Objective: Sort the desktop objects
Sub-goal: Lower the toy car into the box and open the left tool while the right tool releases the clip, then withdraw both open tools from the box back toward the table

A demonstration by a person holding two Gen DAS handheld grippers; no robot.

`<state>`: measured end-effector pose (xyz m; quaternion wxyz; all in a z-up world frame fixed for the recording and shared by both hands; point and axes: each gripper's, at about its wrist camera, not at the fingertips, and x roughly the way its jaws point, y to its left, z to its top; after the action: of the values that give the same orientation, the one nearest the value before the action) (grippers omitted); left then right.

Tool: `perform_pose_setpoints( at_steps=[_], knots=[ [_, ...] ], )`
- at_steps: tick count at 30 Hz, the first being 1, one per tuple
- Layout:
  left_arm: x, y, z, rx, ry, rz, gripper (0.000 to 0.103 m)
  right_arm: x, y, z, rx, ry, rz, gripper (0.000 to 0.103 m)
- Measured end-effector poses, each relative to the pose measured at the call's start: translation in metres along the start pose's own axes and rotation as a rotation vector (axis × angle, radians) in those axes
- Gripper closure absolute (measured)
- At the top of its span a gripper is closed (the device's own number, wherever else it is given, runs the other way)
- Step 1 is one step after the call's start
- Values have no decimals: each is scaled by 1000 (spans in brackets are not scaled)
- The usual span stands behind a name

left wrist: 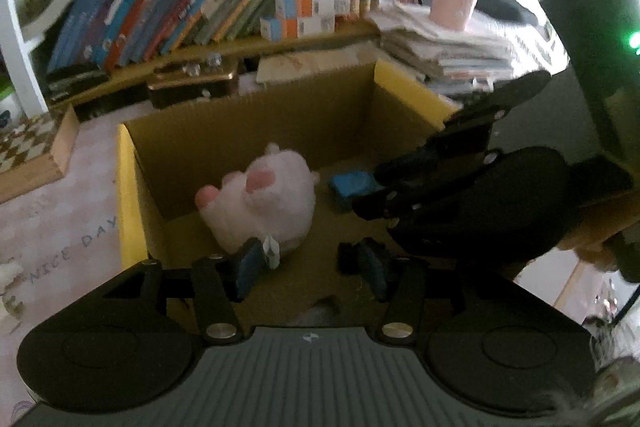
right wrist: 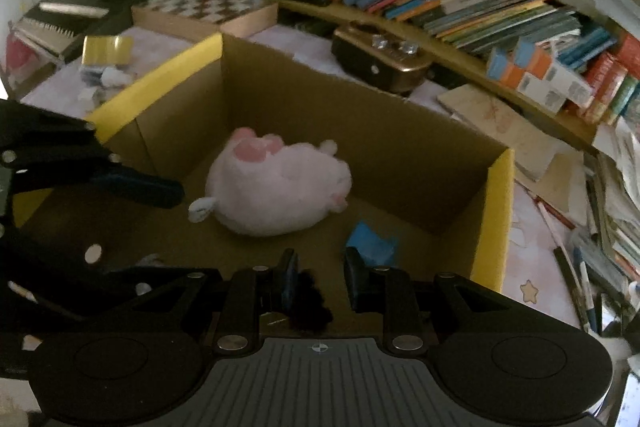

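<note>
Plush toy (right wrist: 276, 183) lies in the cardboard box (right wrist: 494, 211) — soft, light, judged easiest pinched mid-body. Left tool (left wrist: 308, 263) open, empty; right tool (right wrist: 318, 281) closed on a dark fuzzy scrap (right wrist: 310, 301).

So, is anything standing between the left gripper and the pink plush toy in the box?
Nothing visible does. The pink plush toy lies on the cardboard box floor right ahead of the left gripper, its white tag beside one pad. The right gripper hangs off to the side, not between them.
</note>
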<state>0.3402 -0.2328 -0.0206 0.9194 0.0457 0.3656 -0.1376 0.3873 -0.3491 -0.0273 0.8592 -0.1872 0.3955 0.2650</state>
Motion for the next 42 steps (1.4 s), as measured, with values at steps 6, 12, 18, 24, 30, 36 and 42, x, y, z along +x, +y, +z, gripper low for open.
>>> perform_pose_setpoints(
  at_steps=[6, 12, 18, 24, 30, 36, 42],
  knots=[
    [-35, 6, 2, -71, -116, 38, 35, -26, -5, -4, 77, -105, -52, 58],
    [-75, 13, 7, -121, -216, 72, 29, -66, -5, -10, 160, -269, -98, 41],
    [-111, 13, 2, -154, -315, 120, 16, -99, 3, -20, 208, -379, -165, 34],
    [-132, 15, -16, -193, -347, 141, 13, -121, 8, -38, 304, -427, -216, 33],
    [-147, 26, -40, -233, -342, 159, 12, -130, 24, -56, 354, -397, -257, 33],
    [-162, 39, -65, -248, -348, 164, 3, -131, 55, -76, 389, -343, -275, 32],
    [-172, 50, -91, -214, -306, 165, 0, -135, 90, -92, 444, -313, -296, 32]
  ],
)
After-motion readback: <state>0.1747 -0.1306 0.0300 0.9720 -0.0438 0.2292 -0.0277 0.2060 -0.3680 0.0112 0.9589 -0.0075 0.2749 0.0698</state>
